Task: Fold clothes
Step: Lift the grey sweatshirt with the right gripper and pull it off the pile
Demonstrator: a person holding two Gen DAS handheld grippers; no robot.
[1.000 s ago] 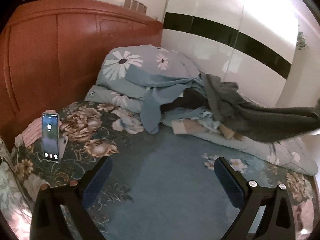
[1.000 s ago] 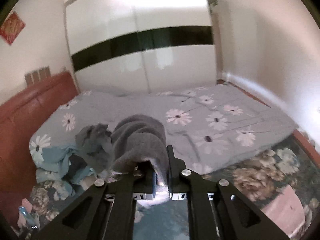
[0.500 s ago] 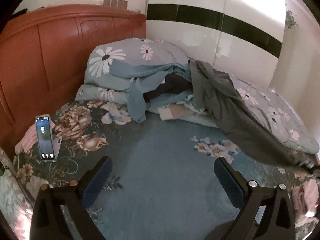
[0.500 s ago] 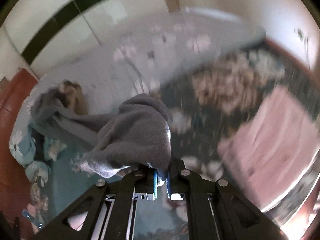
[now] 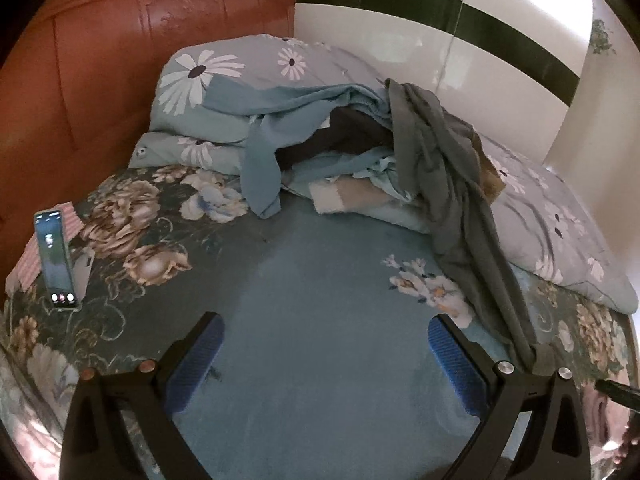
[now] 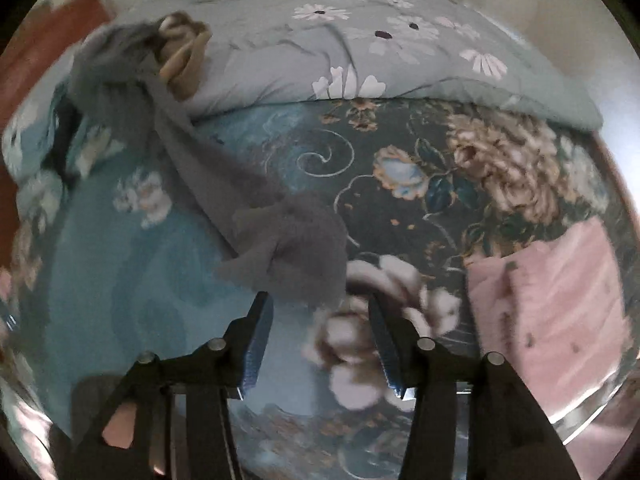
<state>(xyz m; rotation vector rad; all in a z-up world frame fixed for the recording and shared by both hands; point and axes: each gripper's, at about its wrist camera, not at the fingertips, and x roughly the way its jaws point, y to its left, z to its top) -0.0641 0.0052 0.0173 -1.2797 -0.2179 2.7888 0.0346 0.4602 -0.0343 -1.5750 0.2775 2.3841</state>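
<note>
far to the left of the left hand-held gripper (image 5: 324, 354) a phone (image 5: 56, 256) stood propped upright with its screen lit, probably so it could be watched while working. that gripper's jaws were wide and held nothing, hovering over the bare blue middle of the bed (image 5: 320, 280), which looked kept free as the folding area. ahead of it sat the clothes pile (image 5: 320, 148) against a daisy-print quilt (image 5: 208, 80), with dark and beige pieces buried too deep to identify. ahead and to its right the grey garment (image 5: 452, 200) trailed from the pile toward the near edge, its end cut off behind the gripper's right finger. the right hand-held gripper (image 6: 320, 344) was also parted and empty, with the garment's crumpled end (image 6: 288, 244) lying just ahead of its tips, seemingly dropped there for spreading. to its right lay a pink cloth (image 6: 552, 304), blurred; motion blur hid the left of that view.
</note>
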